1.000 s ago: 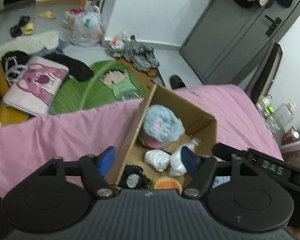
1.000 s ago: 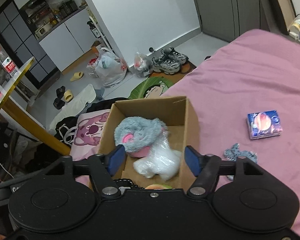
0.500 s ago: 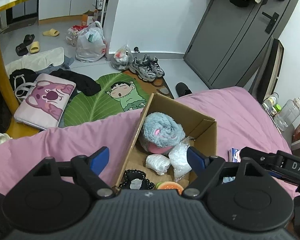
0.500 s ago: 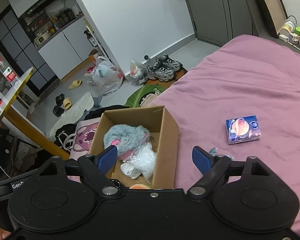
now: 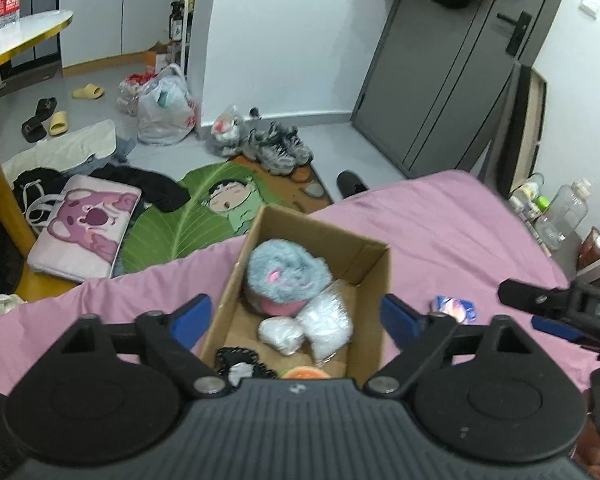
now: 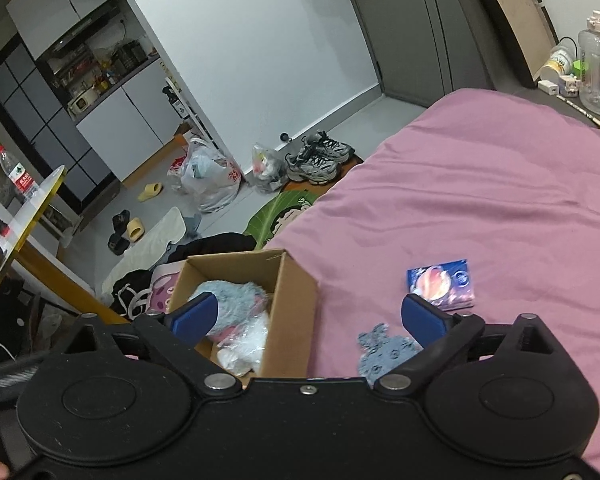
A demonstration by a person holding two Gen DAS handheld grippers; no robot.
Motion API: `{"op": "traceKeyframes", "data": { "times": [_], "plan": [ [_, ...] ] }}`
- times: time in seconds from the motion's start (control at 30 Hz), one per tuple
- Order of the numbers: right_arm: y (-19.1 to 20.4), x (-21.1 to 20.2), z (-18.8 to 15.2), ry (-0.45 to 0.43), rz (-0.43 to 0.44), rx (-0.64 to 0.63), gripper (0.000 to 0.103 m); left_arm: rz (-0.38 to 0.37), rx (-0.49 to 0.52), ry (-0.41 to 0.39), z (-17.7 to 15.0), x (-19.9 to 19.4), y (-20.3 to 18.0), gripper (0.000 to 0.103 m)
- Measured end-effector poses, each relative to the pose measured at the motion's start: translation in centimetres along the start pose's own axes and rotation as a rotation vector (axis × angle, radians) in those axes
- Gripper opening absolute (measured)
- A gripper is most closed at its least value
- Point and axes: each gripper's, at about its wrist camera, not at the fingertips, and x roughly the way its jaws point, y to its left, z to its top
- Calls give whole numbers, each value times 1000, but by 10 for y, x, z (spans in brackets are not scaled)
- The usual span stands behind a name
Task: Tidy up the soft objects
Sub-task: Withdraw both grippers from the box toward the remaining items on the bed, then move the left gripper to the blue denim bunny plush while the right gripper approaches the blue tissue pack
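Cardboard box [image 5: 374,280] on the pink bedsheet [image 6: 480,200] holds a blue-grey plush [image 5: 286,276]. Left gripper [image 5: 296,318] hangs over the box, spread wide, holding nothing. Right gripper [image 6: 310,316], equally wide and unladen, straddles the box's right wall.

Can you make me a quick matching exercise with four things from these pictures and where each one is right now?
Things:
1. fluffy blue-grey plush
2. blue tissue pack
3. grey knitted piece
4. grey sneakers

Places:
A. on the floor by the white wall
B. flat on the pink bedspread, farther from the right gripper
C. inside the cardboard box
D. on the bedspread just ahead of the right gripper, between the box and the pack

Pairs: 1-C, 2-B, 3-D, 4-A
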Motion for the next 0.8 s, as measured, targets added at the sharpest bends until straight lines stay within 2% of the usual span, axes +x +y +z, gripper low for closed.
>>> {"op": "traceKeyframes", "data": {
  "times": [0.2,0.47,0.8],
  "plan": [
    [-26,5,-4,-8,2,32,100,-39,33,-12,3,-7,-21,98],
    [-57,7,-8,-5,8,98,100,-19,57,-3,1,7,-43,100],
    [-97,14,-9,4,4,241,100,-17,76,11,-6,29,-79,100]
  ]
}}
